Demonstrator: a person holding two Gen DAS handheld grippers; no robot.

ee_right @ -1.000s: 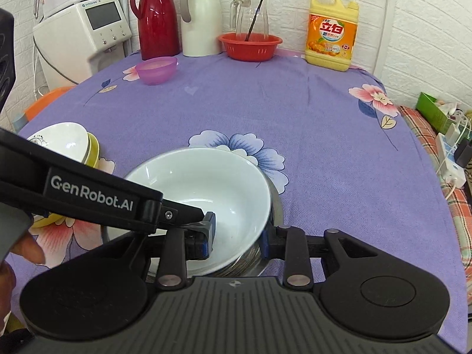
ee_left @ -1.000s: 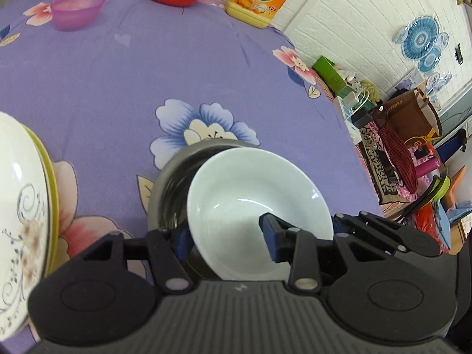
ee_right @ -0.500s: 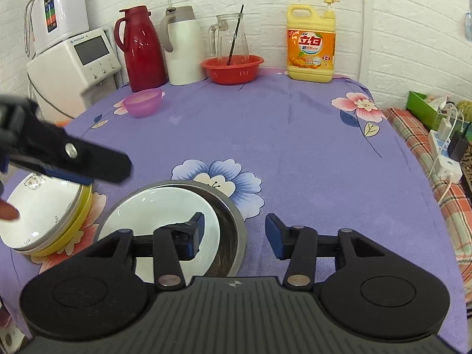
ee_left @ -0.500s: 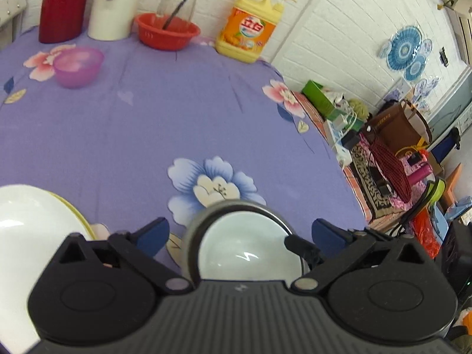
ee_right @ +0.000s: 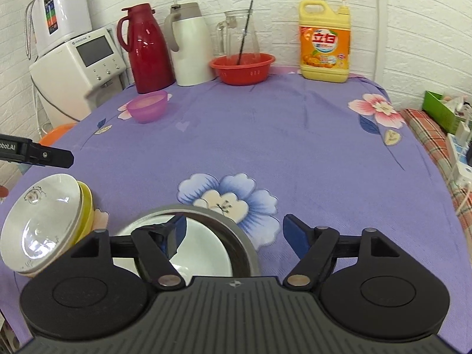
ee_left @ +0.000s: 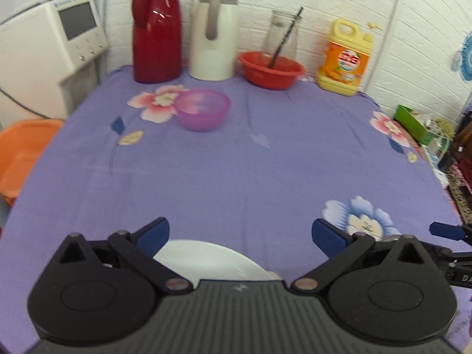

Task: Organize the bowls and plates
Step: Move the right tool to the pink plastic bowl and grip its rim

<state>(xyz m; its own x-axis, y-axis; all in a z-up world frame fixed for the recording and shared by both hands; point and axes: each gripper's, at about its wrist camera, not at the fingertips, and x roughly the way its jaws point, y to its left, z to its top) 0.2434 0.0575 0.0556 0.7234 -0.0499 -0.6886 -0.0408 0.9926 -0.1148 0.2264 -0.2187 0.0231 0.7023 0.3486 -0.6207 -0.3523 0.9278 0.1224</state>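
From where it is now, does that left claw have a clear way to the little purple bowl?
Probably yes. The left claw is wide open and empty, and only bare purple tablecloth lies between it and the purple bowl. It would have to travel well forward.

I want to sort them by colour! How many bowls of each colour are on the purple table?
White bowls: 2, one stacked on the yellow bowl, one inside the metal bowl
Yellow bowls: 1
Metal bowls: 1
Purple bowls: 1
Red bowls: 1
Total: 6
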